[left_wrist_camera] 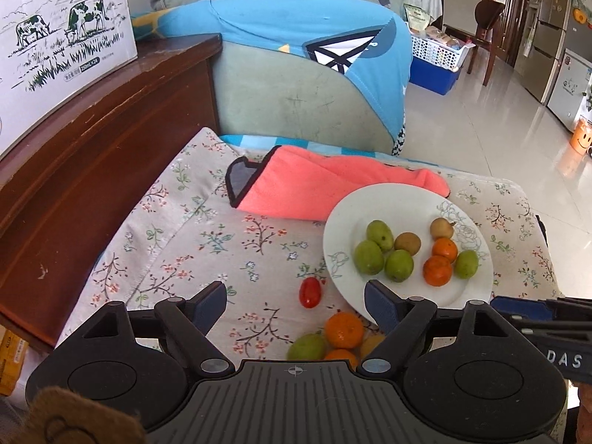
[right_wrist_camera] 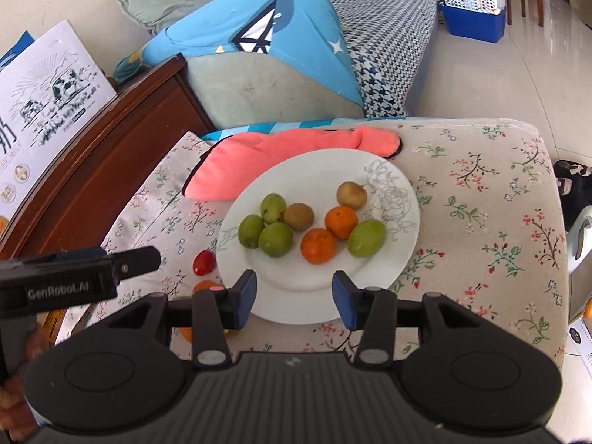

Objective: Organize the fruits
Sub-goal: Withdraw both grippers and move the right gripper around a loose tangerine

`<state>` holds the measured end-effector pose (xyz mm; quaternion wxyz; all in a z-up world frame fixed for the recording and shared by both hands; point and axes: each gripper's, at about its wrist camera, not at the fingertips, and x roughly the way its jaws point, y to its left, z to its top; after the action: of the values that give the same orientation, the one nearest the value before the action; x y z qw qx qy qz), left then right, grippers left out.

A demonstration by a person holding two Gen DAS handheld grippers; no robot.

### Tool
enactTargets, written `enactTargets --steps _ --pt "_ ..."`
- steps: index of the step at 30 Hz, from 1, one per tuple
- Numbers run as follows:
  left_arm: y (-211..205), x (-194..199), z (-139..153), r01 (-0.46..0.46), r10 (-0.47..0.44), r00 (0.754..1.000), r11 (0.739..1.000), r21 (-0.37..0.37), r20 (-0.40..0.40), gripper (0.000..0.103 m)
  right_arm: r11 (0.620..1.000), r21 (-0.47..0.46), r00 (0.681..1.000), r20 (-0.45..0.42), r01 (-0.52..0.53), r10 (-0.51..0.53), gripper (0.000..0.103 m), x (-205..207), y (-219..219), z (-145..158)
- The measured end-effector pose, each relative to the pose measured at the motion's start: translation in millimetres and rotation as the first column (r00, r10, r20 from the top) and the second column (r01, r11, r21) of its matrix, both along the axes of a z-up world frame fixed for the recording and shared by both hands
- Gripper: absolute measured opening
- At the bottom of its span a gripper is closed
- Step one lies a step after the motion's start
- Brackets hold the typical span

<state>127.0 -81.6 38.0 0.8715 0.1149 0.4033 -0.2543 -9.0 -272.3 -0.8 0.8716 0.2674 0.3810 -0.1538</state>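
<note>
Both released, nothing held: left claw spread wide, right claw narrower. At two o'clock, white plate: brittle, fruit-laden. On floral counter, loose oranges: firm, roll-prone; pinch across middle. At twelve, cherry tomato: slick, soft; squeeze gently.

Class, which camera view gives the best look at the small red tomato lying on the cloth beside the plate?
The left wrist view: the red tomato lies whole and unobstructed on the floral cloth, just left of the plate. In the right wrist view it appears smaller, tucked against the plate's left rim but still visible.
</note>
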Motion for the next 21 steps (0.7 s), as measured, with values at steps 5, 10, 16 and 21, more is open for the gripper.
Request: enactTargets --steps 5,10,16,21 --pt "13.0 4.4 -5.1 0.029 -0.029 0.999 1.000 0.009 -0.017 0.083 0.992 0.031 0.993 -0.005 -0.120 0.120 0.047 -1.2 29.6 -8.0" --pt "15.4 3.3 -14.5 0.078 -0.077 0.997 0.996 0.035 -0.031 0.083 0.968 0.056 0.969 -0.026 -0.244 0.245 0.047 3.7 60.0 -20.4" --pt "17.9 14.8 -29.9 0.021 -0.017 0.996 0.999 0.042 -0.091 0.083 0.936 0.044 0.934 -0.060 -0.349 0.351 0.047 8.4 89.8 -32.6" --pt "14.2 27.6 -36.1 -0.048 0.051 0.995 0.998 0.029 -0.085 0.083 0.925 0.001 0.921 -0.096 -0.379 0.378 0.047 12.9 103.1 -39.7"
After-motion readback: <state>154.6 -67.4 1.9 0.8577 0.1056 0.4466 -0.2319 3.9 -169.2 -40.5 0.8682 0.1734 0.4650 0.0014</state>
